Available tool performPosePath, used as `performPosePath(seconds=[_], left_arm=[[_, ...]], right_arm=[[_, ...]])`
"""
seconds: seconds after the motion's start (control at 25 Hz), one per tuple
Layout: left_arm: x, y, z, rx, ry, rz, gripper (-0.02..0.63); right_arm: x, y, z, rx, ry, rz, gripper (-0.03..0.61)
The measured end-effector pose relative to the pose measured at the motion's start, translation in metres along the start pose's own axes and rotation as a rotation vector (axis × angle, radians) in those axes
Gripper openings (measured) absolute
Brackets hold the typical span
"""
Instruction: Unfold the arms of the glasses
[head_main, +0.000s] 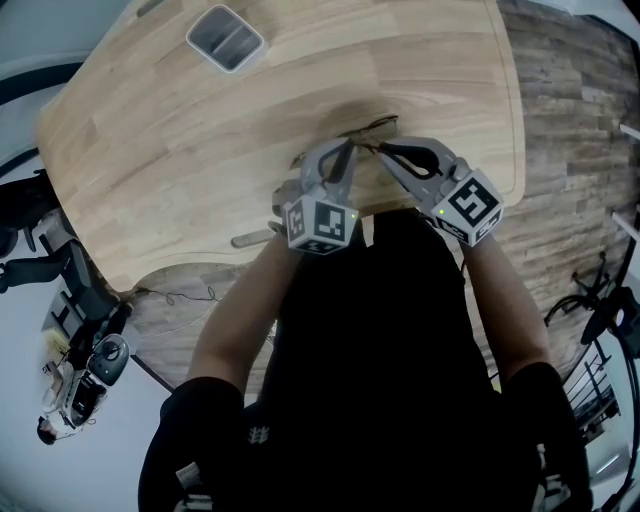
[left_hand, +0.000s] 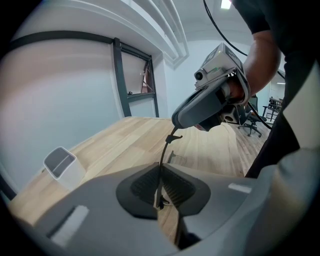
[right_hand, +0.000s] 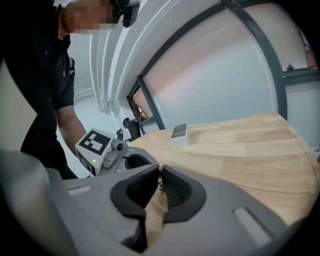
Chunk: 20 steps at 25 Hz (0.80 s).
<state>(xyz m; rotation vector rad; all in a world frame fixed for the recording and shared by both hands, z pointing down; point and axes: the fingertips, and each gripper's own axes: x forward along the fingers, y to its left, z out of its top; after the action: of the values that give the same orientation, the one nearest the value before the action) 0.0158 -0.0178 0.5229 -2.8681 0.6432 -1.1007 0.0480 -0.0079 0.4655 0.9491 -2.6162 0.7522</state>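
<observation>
A pair of thin black-framed glasses (head_main: 373, 126) hangs just above the wooden table (head_main: 200, 140), near its front edge, held between both grippers. My left gripper (head_main: 347, 152) is shut on one thin black arm (left_hand: 164, 150), which curves up out of its pads (left_hand: 145, 187) toward the right gripper (left_hand: 207, 107). My right gripper (head_main: 386, 150) is shut on another thin dark part of the frame (right_hand: 160, 187). In the right gripper view the left gripper's marker cube (right_hand: 95, 146) is close at the left. The lenses are mostly hidden behind the jaws.
A small white rectangular container (head_main: 225, 37) stands at the table's far side, also in the left gripper view (left_hand: 62, 163) and the right gripper view (right_hand: 179, 132). The table's curved front edge lies right below the grippers. Office chairs (left_hand: 252, 124) stand on the floor beyond.
</observation>
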Motion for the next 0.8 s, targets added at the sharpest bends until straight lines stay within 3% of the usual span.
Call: performPosePath(seconds=[0.48,0.8], left_arm=[[-0.032,0.007,-0.010,-0.045,-0.027,0.043,0.057],[-0.076,0.020,-0.024,-0.106,-0.039,0.150,0.057]], right_arm=[[0.015,0.024,0.011,-0.056,0.032,0.031,0.023],[0.023,0.043,0.018,-0.116,0.062,0.074,0.023]])
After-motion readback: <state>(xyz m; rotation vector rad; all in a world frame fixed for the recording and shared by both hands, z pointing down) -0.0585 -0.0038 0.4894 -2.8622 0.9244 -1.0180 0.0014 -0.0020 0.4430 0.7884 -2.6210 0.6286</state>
